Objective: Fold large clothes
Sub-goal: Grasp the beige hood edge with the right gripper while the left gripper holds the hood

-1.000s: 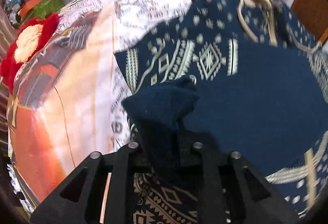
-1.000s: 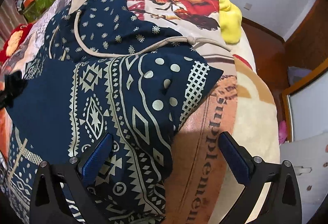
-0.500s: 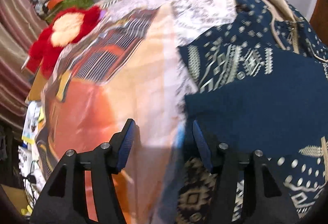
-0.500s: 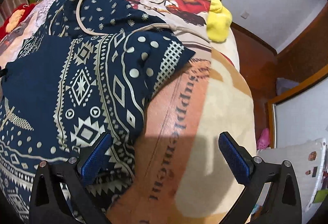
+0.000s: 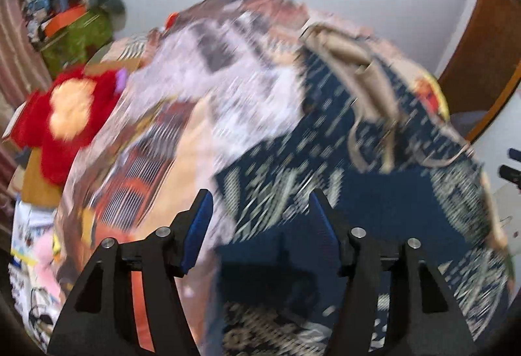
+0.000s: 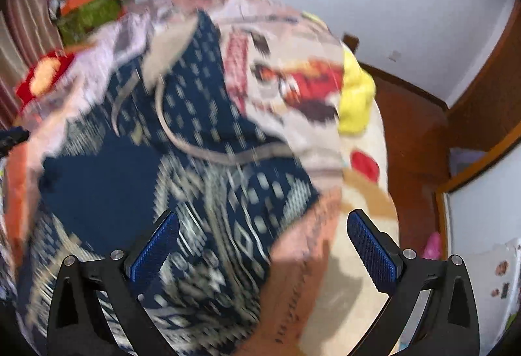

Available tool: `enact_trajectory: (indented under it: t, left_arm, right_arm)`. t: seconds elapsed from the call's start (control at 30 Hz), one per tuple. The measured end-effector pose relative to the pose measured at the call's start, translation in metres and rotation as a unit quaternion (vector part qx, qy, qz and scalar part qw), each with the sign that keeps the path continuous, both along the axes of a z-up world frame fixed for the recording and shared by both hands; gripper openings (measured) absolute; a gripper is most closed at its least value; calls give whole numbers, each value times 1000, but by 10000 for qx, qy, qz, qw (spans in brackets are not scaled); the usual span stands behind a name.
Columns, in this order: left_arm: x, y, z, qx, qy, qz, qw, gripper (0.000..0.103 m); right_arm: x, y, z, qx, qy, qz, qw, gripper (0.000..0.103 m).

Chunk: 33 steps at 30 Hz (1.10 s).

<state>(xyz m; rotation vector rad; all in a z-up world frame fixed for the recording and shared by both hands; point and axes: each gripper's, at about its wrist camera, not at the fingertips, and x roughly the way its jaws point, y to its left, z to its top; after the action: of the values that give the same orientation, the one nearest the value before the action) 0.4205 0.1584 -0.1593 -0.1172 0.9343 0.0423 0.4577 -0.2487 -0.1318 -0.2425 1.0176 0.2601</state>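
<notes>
A navy hoodie with a cream pattern, beige hood lining and beige drawstrings lies spread on a printed bedspread; it also shows in the right wrist view. My left gripper is open and empty above the hoodie's left edge, where a sleeve is folded over the body. My right gripper is open wide and empty above the hoodie's folded right side. Both views are blurred by motion.
A red and yellow plush sits at the bed's left edge. A yellow plush lies at the bed's far right. A cluttered pile stands by the far wall. Wooden floor and a wooden frame lie right of the bed.
My left gripper let go of the navy sleeve, opened and drew back and up. My right gripper stayed open and pulled back, so both views tilted up toward the wall.
</notes>
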Motion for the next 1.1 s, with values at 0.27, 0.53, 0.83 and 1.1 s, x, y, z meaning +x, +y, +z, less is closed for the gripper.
enact_trajectory:
  t: [0.27,0.53,0.83,1.1]
  left_arm:
    - [66,-28,6,-211,-57,-214,9995,67]
    - [144,-24,-44,-602,484,-24,9970,67]
    - [195,-11,-92,-2024,709,316,9762,67]
    - [190,-37,-83,-2019,603,113,9775,9]
  right_arm:
    - [67,35,8,988,107,-260,9947,103]
    - [156,70,-44,1684,894,-710,9791,103]
    - [207,122,-80,1928,1065,-405,9746,98]
    - [186,150,-73,1666,547,71,9845,19]
